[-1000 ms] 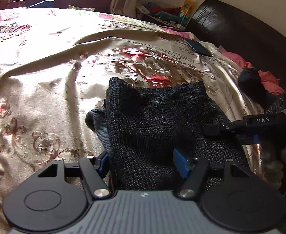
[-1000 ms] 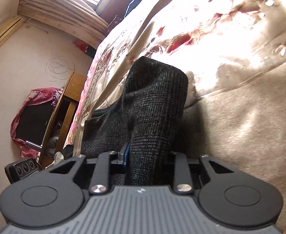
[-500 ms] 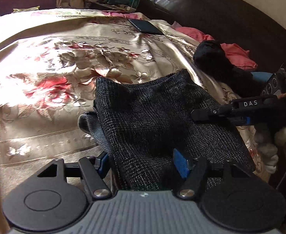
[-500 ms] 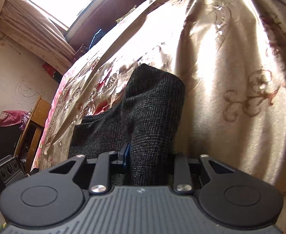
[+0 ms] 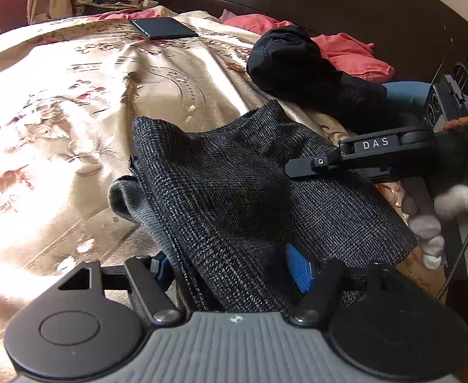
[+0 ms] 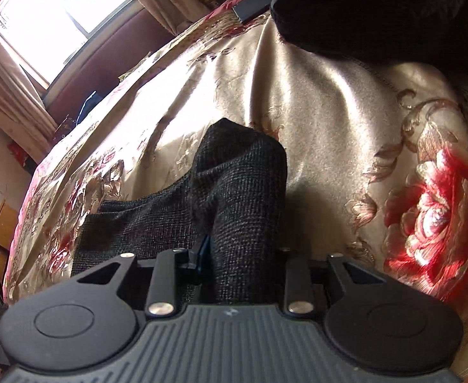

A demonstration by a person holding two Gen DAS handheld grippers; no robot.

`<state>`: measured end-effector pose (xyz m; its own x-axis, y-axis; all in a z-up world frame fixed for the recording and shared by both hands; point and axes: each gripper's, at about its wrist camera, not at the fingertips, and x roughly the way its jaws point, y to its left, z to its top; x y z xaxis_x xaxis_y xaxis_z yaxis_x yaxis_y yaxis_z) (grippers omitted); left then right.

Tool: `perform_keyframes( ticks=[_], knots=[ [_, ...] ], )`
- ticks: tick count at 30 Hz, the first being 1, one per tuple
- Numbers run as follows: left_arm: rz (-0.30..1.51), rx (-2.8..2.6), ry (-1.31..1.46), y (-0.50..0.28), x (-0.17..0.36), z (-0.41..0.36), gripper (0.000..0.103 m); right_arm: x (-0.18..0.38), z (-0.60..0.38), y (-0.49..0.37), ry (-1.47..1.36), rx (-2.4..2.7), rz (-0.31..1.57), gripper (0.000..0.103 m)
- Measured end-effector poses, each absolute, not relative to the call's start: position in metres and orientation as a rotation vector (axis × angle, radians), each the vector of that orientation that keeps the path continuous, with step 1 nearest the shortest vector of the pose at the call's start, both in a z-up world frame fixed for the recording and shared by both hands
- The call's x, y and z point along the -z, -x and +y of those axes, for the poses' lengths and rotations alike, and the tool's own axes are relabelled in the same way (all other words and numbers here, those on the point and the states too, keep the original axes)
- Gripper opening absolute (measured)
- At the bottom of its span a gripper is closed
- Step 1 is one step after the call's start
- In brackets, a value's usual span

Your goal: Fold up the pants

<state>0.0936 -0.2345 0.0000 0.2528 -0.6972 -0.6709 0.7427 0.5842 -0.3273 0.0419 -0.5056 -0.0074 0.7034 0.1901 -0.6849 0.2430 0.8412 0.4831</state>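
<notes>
The folded dark grey knit pants point(image 5: 234, 191) are held above the flowered bedspread point(image 5: 58, 102). My left gripper point(image 5: 230, 271) is shut on the near edge of the stack, the cloth bunched between its blue pads. My right gripper point(image 6: 240, 255) is shut on the other side of the pants point(image 6: 240, 191), which drape over its fingers. In the left wrist view the right gripper point(image 5: 301, 167) reaches in from the right, its finger lying along the top of the cloth.
A black garment point(image 5: 297, 63) and a pink cloth point(image 5: 345, 48) lie near the dark headboard point(image 5: 361, 6). A black phone point(image 5: 163, 28) lies on the bed farther back. A window with curtains point(image 6: 51, 19) is behind the bed.
Both grippers have carried the folded pants across the bed toward the headboard. The black garment and phone are now much closer. The grips have not changed.
</notes>
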Motion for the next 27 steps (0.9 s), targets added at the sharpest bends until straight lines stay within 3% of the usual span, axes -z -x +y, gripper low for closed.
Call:
perform_keyframes(
  ticks=[7, 12, 19, 27],
  knots=[
    [0.893, 0.955, -0.058, -0.084, 0.003, -0.265, 0.082, -0.004, -0.519, -0.041, -0.469, 0.137, 0.825, 0.043],
    [0.937, 0.929, 0.028, -0.071, 0.008, -0.239, 0.083, -0.016, -0.513, -0.032, -0.419, 0.188, 0.797, 0.052],
    [0.926, 0.922, 0.064, -0.048, 0.006, -0.217, 0.083, -0.064, -0.468, 0.011, -0.244, 0.256, 0.654, 0.052],
    [0.916, 0.922, 0.079, -0.03, 0.0, -0.202, 0.084, -0.063, -0.356, 0.012, -0.116, -0.059, 0.787, 0.05]
  ],
)
